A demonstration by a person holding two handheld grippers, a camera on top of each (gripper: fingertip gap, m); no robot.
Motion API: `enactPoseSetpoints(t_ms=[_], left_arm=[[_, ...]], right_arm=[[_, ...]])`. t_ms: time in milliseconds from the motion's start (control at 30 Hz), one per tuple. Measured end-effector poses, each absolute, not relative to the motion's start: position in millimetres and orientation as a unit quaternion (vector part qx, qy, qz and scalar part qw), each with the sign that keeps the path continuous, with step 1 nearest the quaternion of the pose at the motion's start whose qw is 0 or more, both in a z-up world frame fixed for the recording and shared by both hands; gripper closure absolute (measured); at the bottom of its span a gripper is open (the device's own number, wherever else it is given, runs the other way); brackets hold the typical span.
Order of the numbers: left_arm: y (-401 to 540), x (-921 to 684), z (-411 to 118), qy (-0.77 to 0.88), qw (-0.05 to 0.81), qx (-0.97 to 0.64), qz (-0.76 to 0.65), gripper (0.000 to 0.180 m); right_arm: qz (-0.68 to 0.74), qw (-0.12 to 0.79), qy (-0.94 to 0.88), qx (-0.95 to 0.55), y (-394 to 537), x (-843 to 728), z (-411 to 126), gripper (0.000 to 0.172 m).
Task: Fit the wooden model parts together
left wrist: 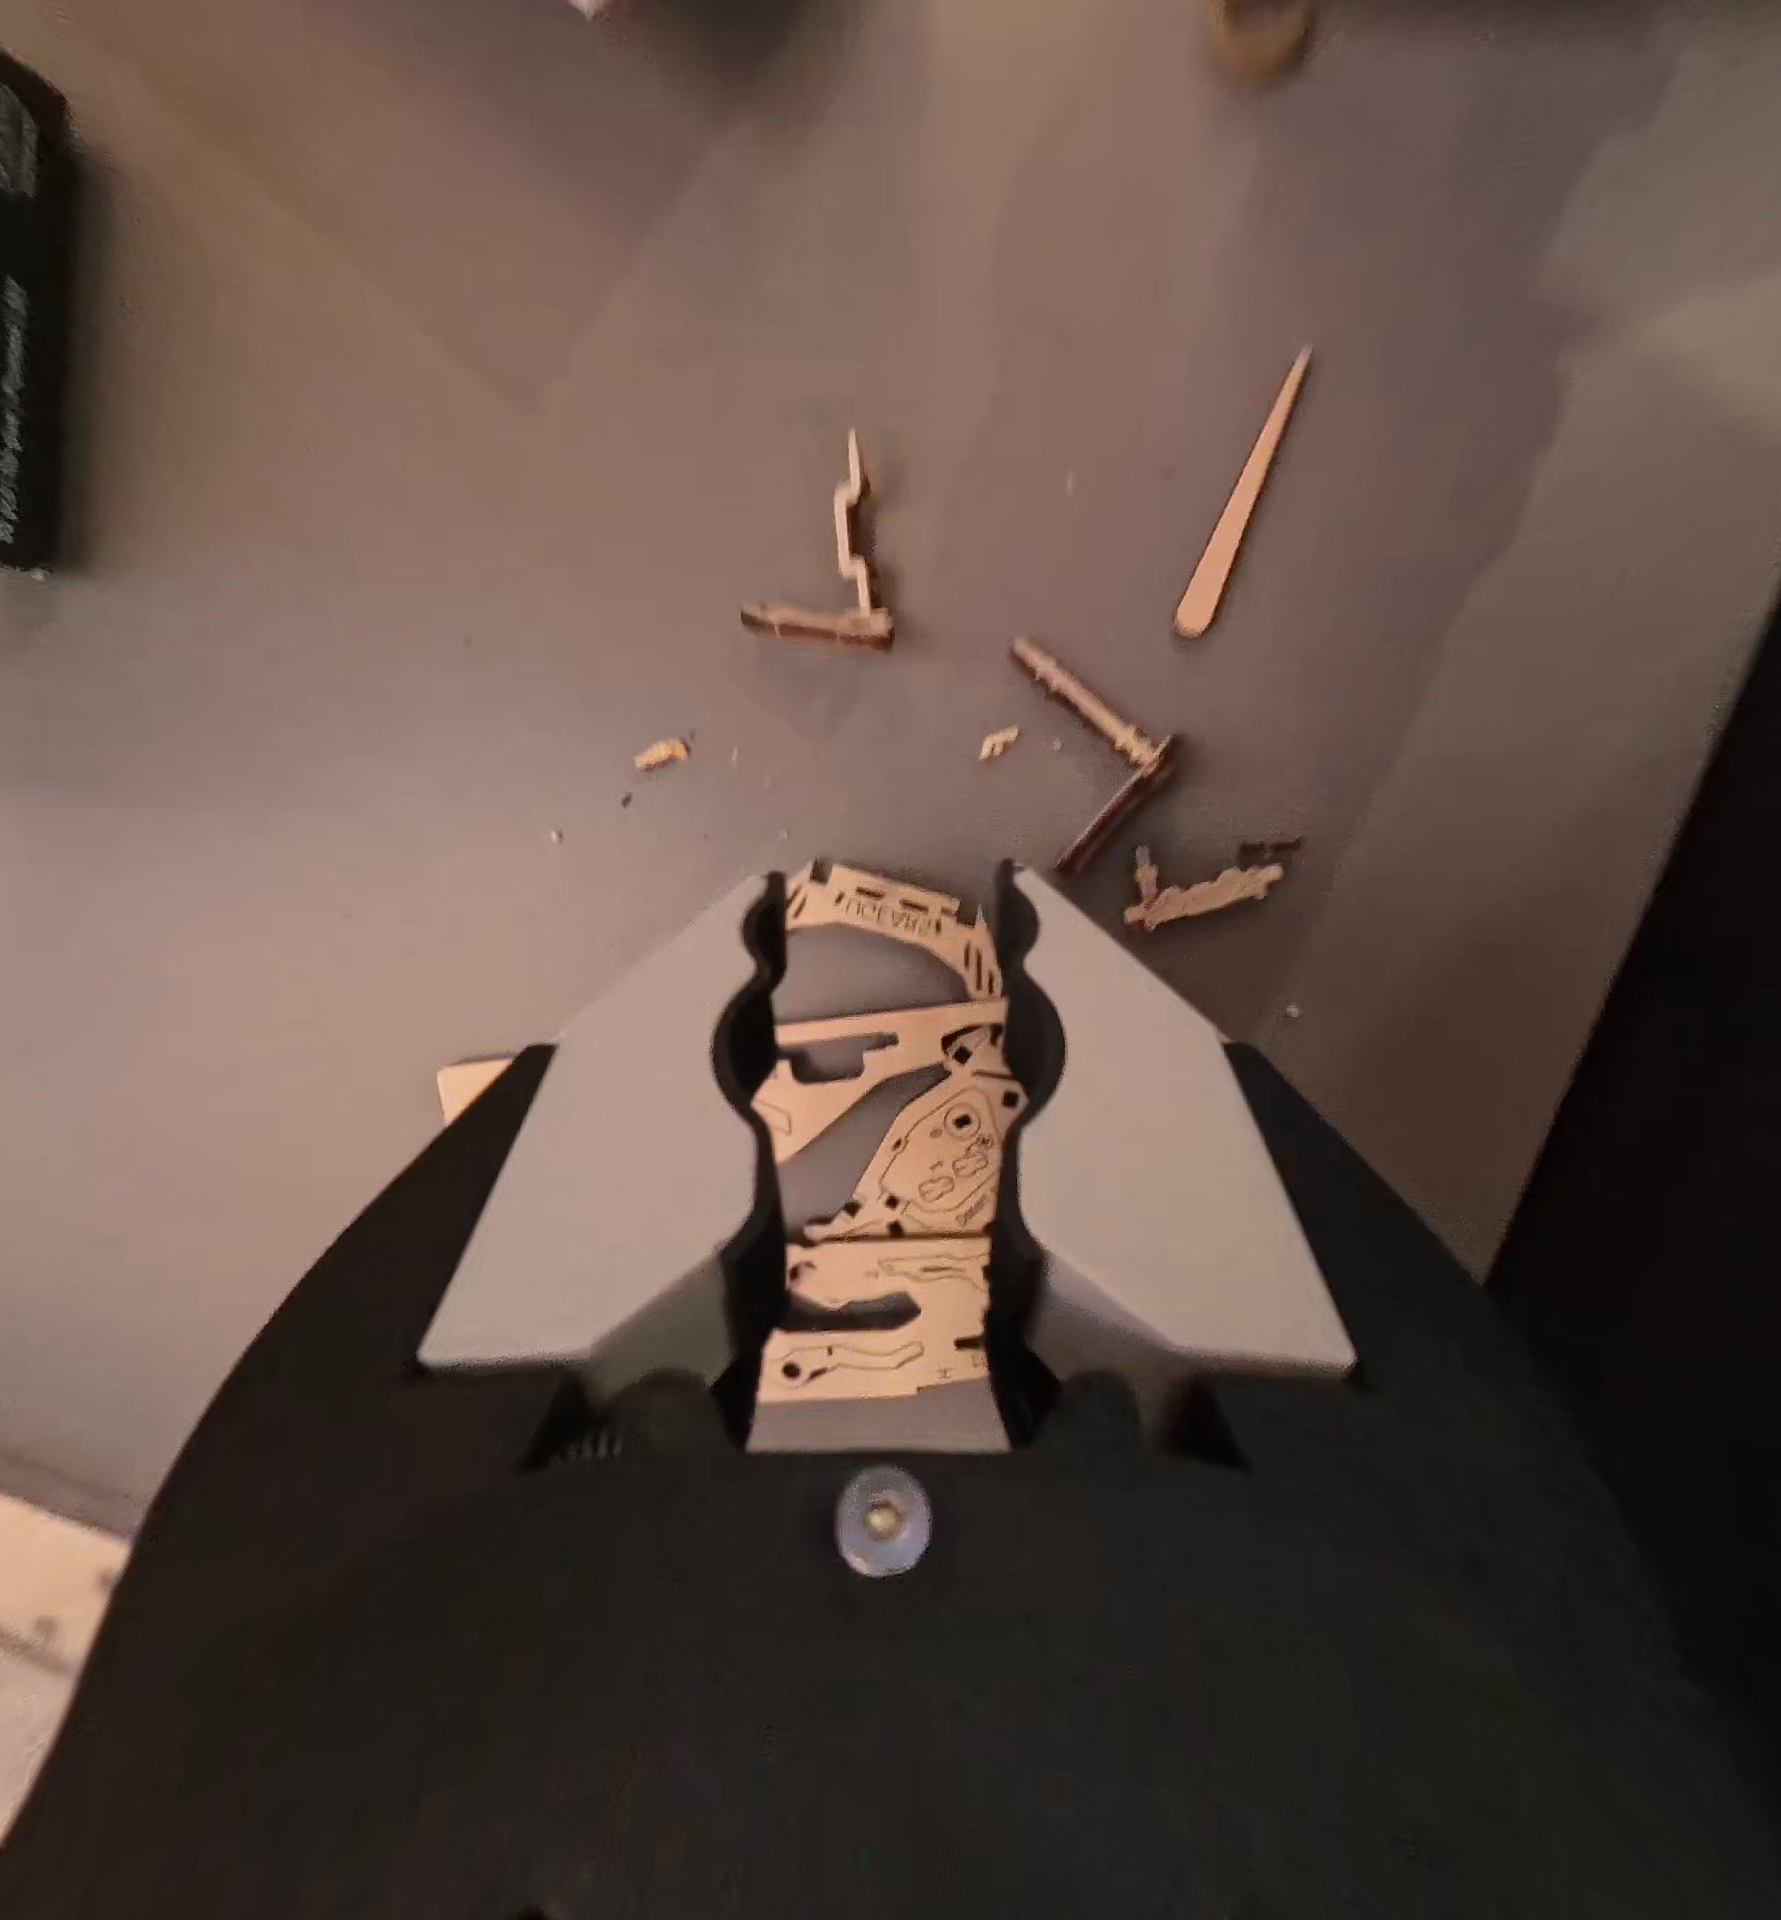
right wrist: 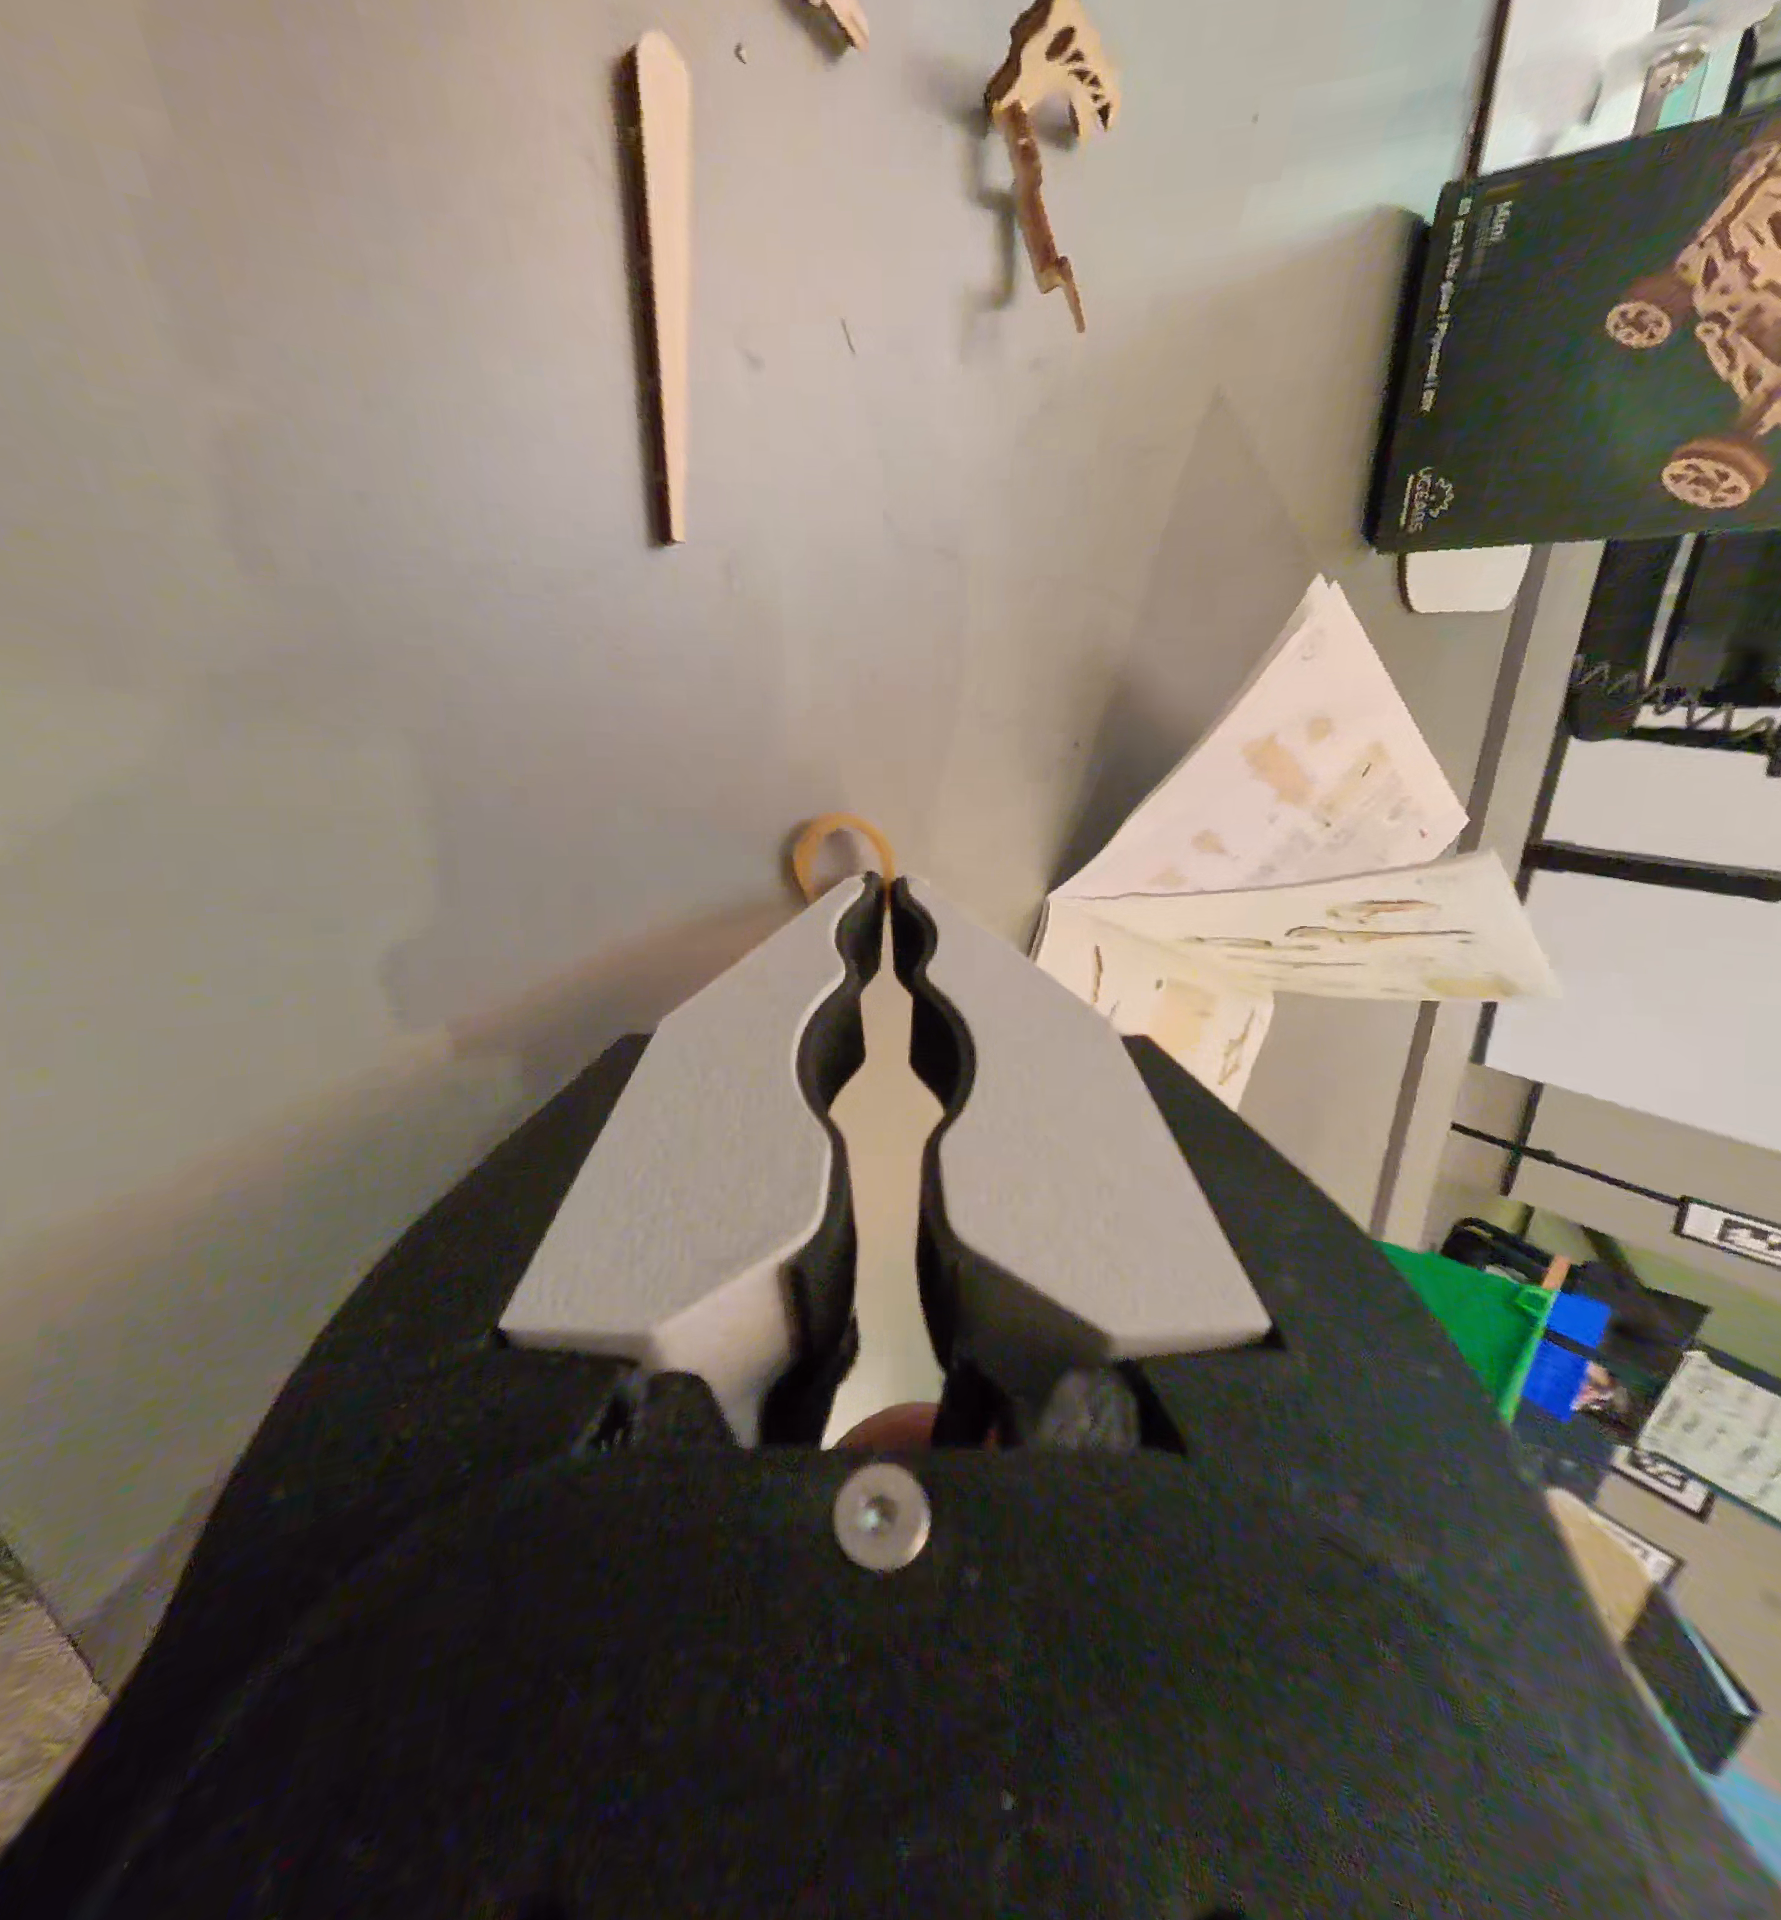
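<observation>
In the left wrist view my left gripper (left wrist: pixel 891 894) is open above a flat laser-cut wooden sheet (left wrist: pixel 886 1143) that lies on the grey table (left wrist: pixel 346 727). The sheet shows through the gap, and one corner (left wrist: pixel 470 1086) sticks out past the left finger, so the pads do not press on it. Loose wooden parts lie beyond: a notched L-shaped piece (left wrist: pixel 844 582), a rod-and-bar piece (left wrist: pixel 1114 748) and a small flat piece (left wrist: pixel 1203 888). In the right wrist view my right gripper (right wrist: pixel 884 888) is shut on a tan rubber band (right wrist: pixel 824 847), whose loop sticks out past the fingertips.
A long tapered wooden stick (left wrist: pixel 1244 499) lies at the right, and it also shows in the right wrist view (right wrist: pixel 662 281). A black kit box (right wrist: pixel 1634 343) and an open instruction booklet (right wrist: pixel 1281 862) sit at the table's right edge. Small wood scraps (left wrist: pixel 662 753) dot the table. My hands' fingertips stand some 15 cm from each other. To the small flat piece (left wrist: pixel 1203 888): left tips about 4 cm, right tips about 15 cm.
</observation>
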State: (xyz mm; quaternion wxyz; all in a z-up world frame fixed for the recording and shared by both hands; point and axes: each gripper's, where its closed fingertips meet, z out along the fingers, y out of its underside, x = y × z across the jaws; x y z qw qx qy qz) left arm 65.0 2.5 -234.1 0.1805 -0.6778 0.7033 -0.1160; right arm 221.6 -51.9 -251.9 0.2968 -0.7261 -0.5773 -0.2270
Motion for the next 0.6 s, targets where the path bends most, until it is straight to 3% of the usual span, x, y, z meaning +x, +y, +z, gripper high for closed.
enactPoseSetpoints(t_ms=[167, 367, 600], left_arm=[[8, 55, -252, 0.728, 0.153, -0.663, -0.084, 0.110], [1, 57, -259, 0.747, 0.109, -0.645, -0.117, 0.126], [6, 58, -258, 0.736, 0.120, -0.655, -0.127, 0.138]], right_arm=[[-0.185, 0.317, -0.562, -0.741, -55, 222, -252, 0.172], [-0.122, 0.352, -0.524, -0.766, -52, 226, -249, 0.172], [-0.042, 0.400, -0.474, -0.783, -50, 228, -239, 0.172]])
